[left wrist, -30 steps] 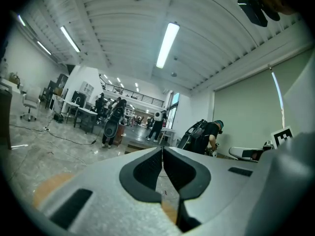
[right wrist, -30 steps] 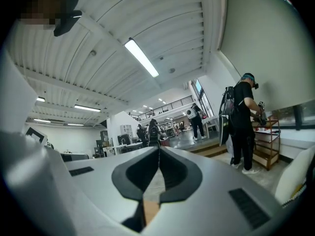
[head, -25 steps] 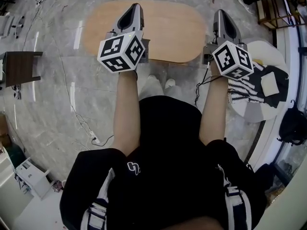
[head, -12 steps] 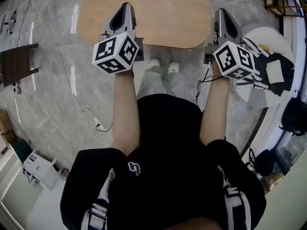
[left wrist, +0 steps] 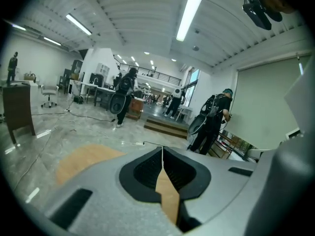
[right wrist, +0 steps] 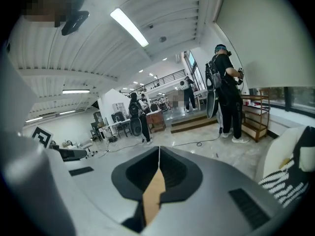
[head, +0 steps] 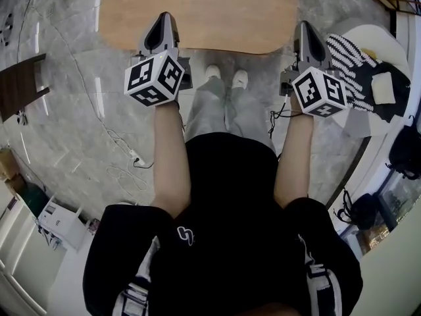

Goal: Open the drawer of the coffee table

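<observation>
Oval wooden coffee table [head: 223, 12] at top centre, left gripper [head: 164, 20] over its lower-left edge, right gripper [head: 304, 26] at its right end, both jaw pairs pressed together, empty, forearms stretched forward in parallel

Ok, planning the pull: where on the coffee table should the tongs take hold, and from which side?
Probably just under the near long edge of the coffee table, coming from the person's side. Seen from above, the oval top hides its front, so no drawer or handle shows. The left tongs and right tongs are shut and must open first.
</observation>
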Tool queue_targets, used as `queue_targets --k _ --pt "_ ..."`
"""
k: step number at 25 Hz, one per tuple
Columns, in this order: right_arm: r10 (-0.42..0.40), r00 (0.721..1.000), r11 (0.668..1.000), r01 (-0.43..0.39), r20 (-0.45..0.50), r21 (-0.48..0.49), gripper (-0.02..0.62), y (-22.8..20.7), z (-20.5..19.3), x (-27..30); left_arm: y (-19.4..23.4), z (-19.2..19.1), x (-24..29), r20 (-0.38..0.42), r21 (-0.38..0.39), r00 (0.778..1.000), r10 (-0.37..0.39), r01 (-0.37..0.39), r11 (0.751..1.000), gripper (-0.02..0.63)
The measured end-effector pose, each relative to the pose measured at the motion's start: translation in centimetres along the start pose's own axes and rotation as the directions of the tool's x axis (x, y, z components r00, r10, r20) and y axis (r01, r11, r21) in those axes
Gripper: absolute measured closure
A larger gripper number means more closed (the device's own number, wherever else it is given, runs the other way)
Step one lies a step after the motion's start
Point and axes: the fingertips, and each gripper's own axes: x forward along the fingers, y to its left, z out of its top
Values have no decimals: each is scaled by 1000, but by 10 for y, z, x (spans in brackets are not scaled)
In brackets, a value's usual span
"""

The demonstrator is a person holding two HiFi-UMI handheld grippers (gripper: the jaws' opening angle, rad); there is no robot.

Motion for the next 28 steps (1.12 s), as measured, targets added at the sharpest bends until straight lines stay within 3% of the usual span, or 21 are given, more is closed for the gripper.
queue_targets --k 8,16,28 --pt "-17 993 1000 17 -117 3 583 -13 -74 -1 16 -82 4 -146 12 989 -2 4 1000 592" --pt "-20 971 1000 19 -237 -8 583 -26 -134 -8 35 -153 3 -285 42 958 17 -5 999 592" --pt "-26 922 1000 25 -386 -7 583 -43 -243 2 68 -258 24 -410 44 912 18 0 999 591"
